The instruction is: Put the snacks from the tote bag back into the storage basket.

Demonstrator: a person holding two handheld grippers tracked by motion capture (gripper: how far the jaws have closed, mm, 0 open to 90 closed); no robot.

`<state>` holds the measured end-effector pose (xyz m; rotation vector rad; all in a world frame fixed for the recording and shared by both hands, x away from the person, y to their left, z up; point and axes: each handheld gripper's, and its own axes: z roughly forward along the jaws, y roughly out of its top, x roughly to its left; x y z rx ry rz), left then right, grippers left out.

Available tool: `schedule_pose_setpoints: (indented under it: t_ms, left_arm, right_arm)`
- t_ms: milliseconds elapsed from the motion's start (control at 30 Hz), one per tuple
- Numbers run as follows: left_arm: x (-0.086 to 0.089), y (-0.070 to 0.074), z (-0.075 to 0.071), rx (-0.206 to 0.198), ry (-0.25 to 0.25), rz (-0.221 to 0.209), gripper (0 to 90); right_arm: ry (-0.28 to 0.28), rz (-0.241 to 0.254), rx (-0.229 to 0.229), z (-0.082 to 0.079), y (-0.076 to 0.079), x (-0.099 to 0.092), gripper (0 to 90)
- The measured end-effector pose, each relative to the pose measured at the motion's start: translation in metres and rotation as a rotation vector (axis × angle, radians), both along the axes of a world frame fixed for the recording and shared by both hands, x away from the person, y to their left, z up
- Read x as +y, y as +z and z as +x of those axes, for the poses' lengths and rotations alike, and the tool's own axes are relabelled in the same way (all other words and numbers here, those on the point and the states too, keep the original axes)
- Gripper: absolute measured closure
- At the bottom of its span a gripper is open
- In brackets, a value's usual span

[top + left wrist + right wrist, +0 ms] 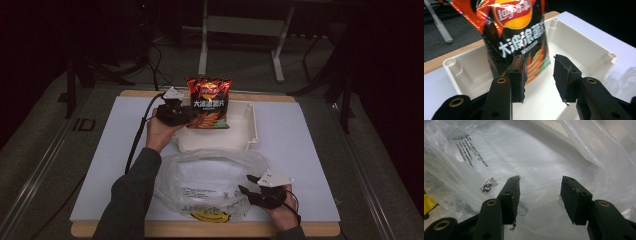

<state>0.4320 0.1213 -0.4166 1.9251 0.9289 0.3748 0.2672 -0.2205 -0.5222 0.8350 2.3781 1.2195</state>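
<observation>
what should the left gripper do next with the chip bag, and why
Probably close the left gripper on the chip bag: the bag stands upright in the white tray, only one pad looks near it, and the plastic bag waits in front.

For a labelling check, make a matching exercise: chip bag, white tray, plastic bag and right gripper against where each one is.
Things:
1. chip bag
2. white tray
3. clear plastic bag
4. right gripper

Places:
A. flat on the near table
B. at the plastic bag's right edge, jaws open
C. upright over the tray
D. under the chip bag

Pairs: 1-C, 2-D, 3-A, 4-B
</observation>
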Motion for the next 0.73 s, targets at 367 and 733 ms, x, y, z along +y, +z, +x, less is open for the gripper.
schedule_pose_setpoints:
  t_ms: [367, 733]
  left_arm:
    - [-0.001, 0.004, -0.019, -0.019, -0.044, -0.001, 60.9]
    - [-0.006, 0.004, -0.042, -0.045, -0.079, 0.003, 60.0]
  right_arm:
    - [0.004, -0.005, -0.002, 0.000, 0.000, 0.001, 49.4]
    - [0.001, -0.005, -0.001, 0.000, 0.000, 0.001, 49.5]
